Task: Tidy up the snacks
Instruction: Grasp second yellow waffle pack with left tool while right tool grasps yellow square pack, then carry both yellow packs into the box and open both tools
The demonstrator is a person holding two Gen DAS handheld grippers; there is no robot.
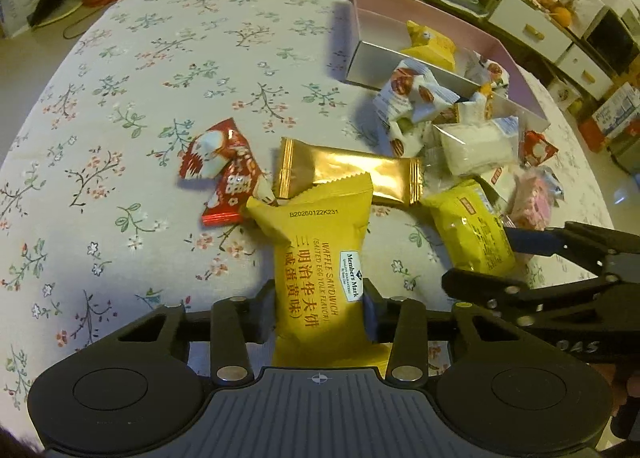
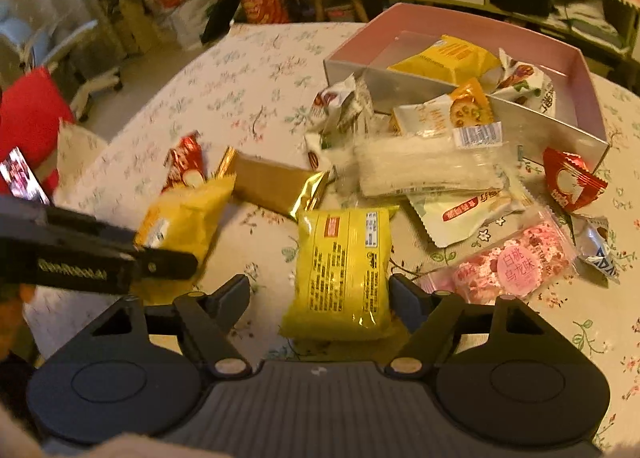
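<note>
The left gripper [image 1: 320,308] pinches a yellow foil waffle-sandwich packet [image 1: 320,258] between its pads, the packet's long axis running straight ahead along the fingers. Just ahead of it lie a red-and-white crinkled wrapper [image 1: 224,173] to the left and a gold foil bar [image 1: 352,169] lying crosswise. The right gripper [image 2: 320,298] stands spread around a yellow plastic cake packet [image 2: 344,270] lying lengthwise between the fingers; the right pad looks to touch it and the left stands apart, so I judge it not yet gripped. To that gripper's right is a pink speckled sweet in clear wrap [image 2: 504,266]. The pink-lined open cardboard box [image 2: 440,17] lies ahead and right of both grippers, nearer the right one, holding a yellow packet [image 2: 444,57] and a white wrapped snack [image 2: 528,77].
</note>
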